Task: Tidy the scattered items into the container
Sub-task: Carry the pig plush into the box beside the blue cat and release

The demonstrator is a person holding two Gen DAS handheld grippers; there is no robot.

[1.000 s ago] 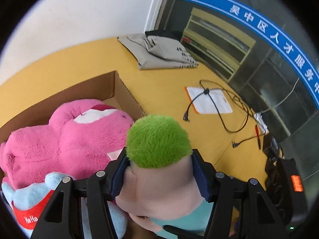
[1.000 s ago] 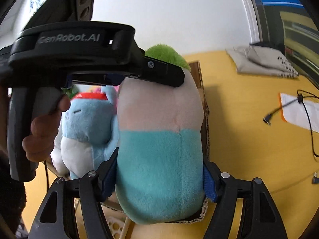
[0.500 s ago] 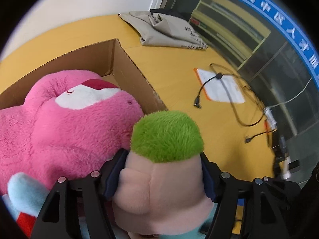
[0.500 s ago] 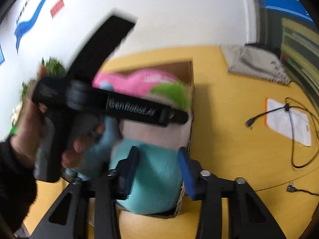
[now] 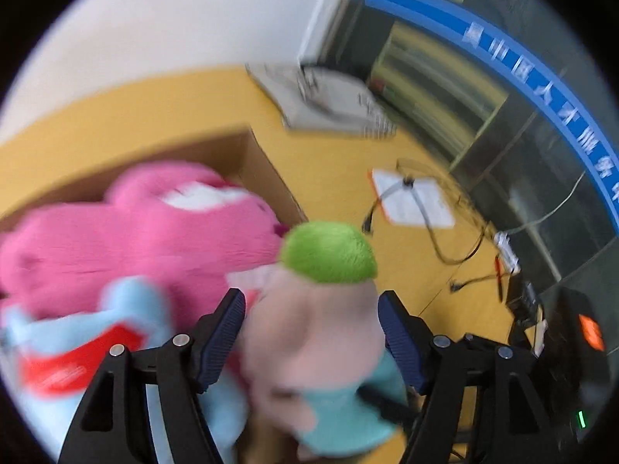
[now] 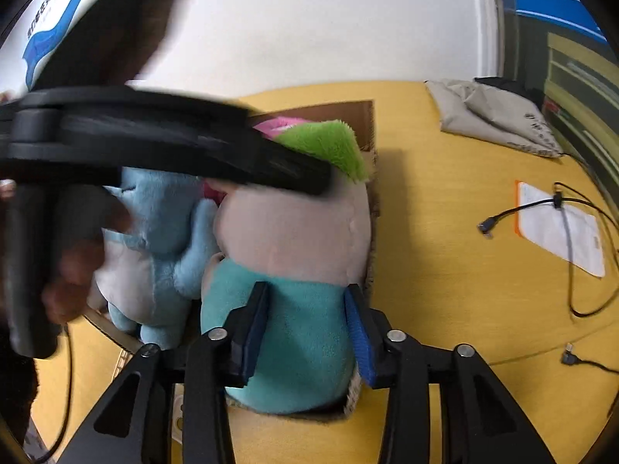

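Plushies are basically all crammed into the box (image 6: 365,116) now, which sits on the yellow table (image 6: 445,270). The green-haired doll (image 6: 294,232) is the one I'm dealing with: it stands upright at the box's right-hand end, wedged against the blue plush (image 6: 162,232), with the pink bear (image 5: 135,224) filling the space behind. My guess is it's upright because there's no room left to lay it flat.

Left gripper (image 5: 311,332) comes in from above and points steeply down at the doll's head. Its jaws are opening; the head is between them, but I see a sliver of gap at each pad, so it's not pinching. The left view is smeared, so don't quote me on the gap.

Right gripper (image 6: 305,328) is low, at the near end of the box, also angled down, straddling the doll's teal body. Its jaws are opening too, though the blue pads look pressed into the fabric on both sides, so I'd call that one clamped on the doll. In the right view the left tool's black body crosses over the doll's forehead, with a hand (image 6: 73,266) wrapped around its handle at the left.

Seems like the doll is seated and both sides are letting go.
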